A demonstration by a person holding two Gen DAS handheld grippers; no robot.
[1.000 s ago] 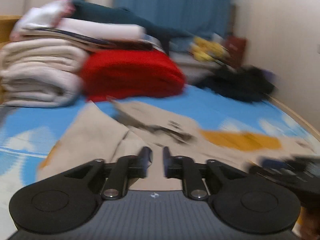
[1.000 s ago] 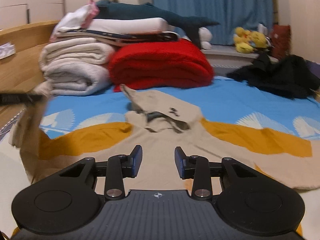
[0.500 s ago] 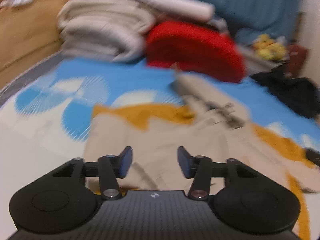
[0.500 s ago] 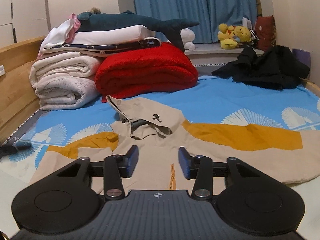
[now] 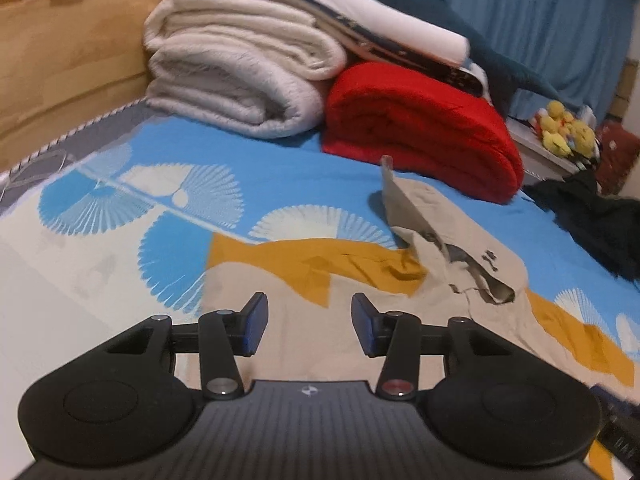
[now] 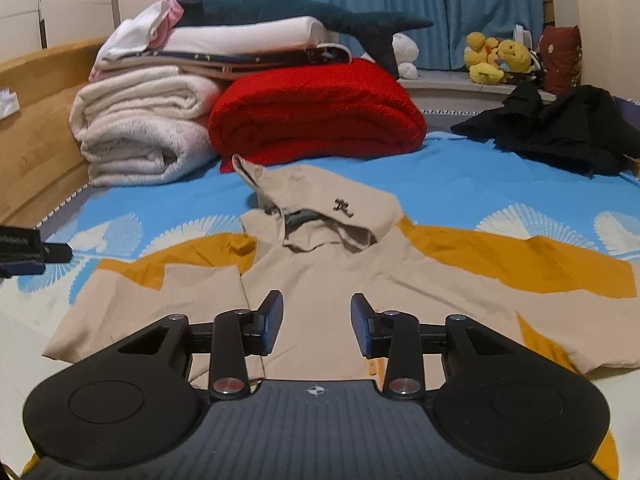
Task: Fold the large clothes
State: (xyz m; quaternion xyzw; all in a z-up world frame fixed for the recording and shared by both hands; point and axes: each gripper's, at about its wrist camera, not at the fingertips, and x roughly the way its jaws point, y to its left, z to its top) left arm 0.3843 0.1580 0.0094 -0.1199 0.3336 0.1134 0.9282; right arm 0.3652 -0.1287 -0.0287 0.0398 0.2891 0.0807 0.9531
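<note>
A beige and mustard hoodie (image 6: 320, 280) lies flat on the blue patterned bed sheet (image 6: 460, 188), hood toward the far side. Its left sleeve is folded in over the body; its right sleeve (image 6: 540, 260) is spread out. My right gripper (image 6: 316, 326) is open and empty, low over the hoodie's chest. My left gripper (image 5: 308, 322) is open and empty over the hoodie's (image 5: 360, 280) left side. The left gripper also shows at the left edge of the right wrist view (image 6: 24, 252).
Folded white blankets (image 6: 140, 132) and a red blanket (image 6: 316, 116) are stacked at the far side, with a plush shark (image 6: 300, 12) on top. A black garment (image 6: 560, 132) lies far right. A wooden headboard (image 6: 36, 128) runs along the left.
My left gripper let go of the left sleeve, opened, and swung left. The sleeve now lies folded over the body. My right gripper stayed open and drew back slightly.
</note>
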